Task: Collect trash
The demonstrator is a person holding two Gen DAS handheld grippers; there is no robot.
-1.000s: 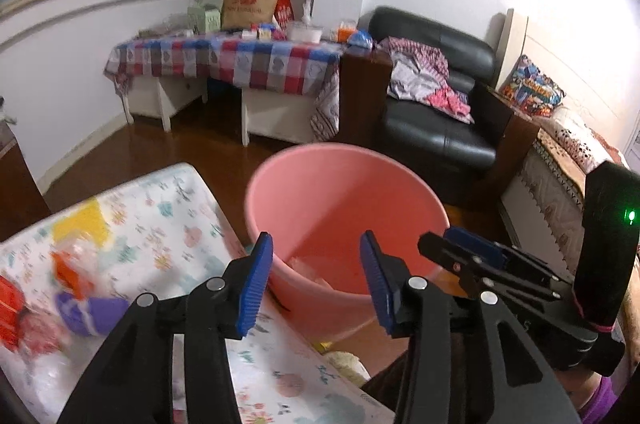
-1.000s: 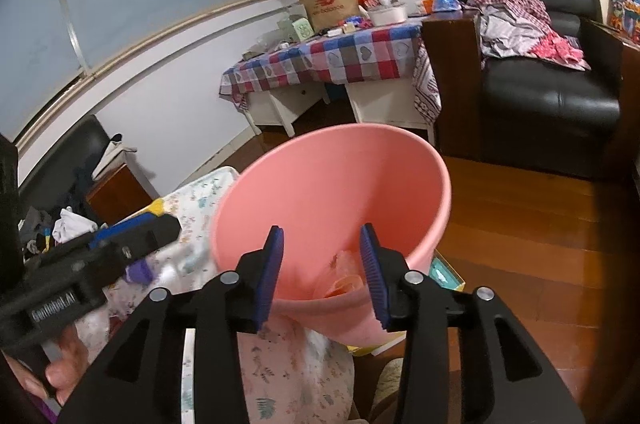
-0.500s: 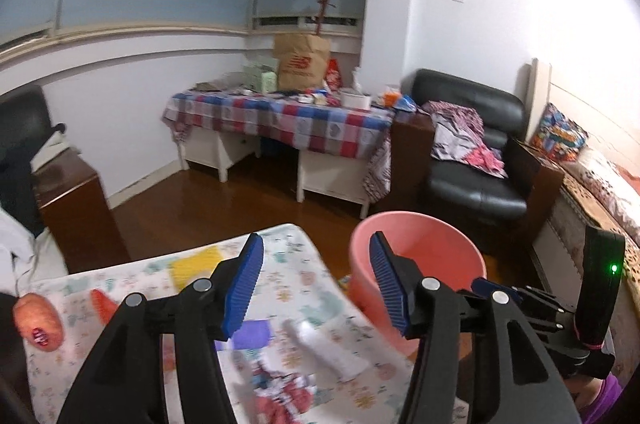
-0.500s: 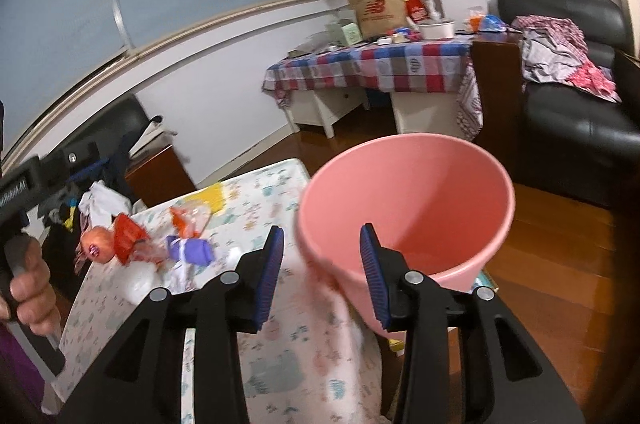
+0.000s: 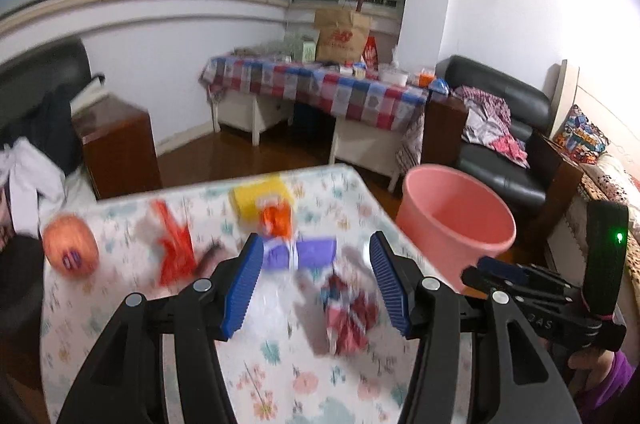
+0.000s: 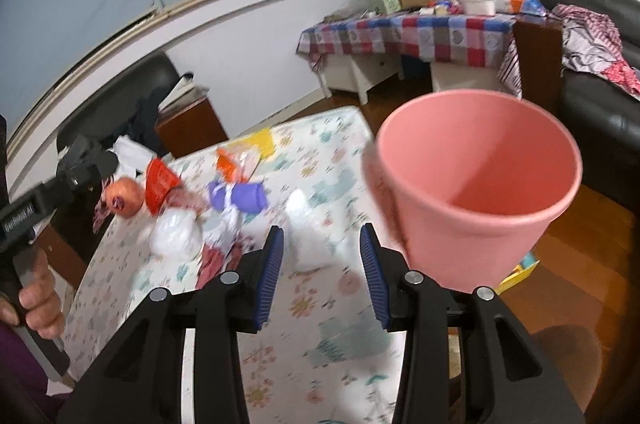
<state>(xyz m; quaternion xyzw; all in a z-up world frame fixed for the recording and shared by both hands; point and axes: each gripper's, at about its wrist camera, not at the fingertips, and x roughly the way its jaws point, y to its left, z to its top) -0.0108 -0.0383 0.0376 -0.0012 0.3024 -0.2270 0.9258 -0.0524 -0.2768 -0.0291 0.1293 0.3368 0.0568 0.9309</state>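
Several crumpled wrappers, a purple plastic one (image 5: 298,253) nearest, lay on the floral-clothed table (image 5: 280,376) beside the round pink plastic bin (image 5: 456,220), both grippers' fingers apart and empty, so picking came next.

Home living room: sofa (image 5: 504,128), checkered-cloth table (image 5: 320,84).

Motion blur smeared the litter on the table (image 5: 132,308); the red-striped wrapper (image 5: 349,312) and purple packet (image 5: 300,253) carried no readable print. The orange ball's (image 5: 71,246) label was illegible. The bucket's (image 6: 480,184) base lay behind the right gripper (image 6: 321,274), and its bottom could not be made out.
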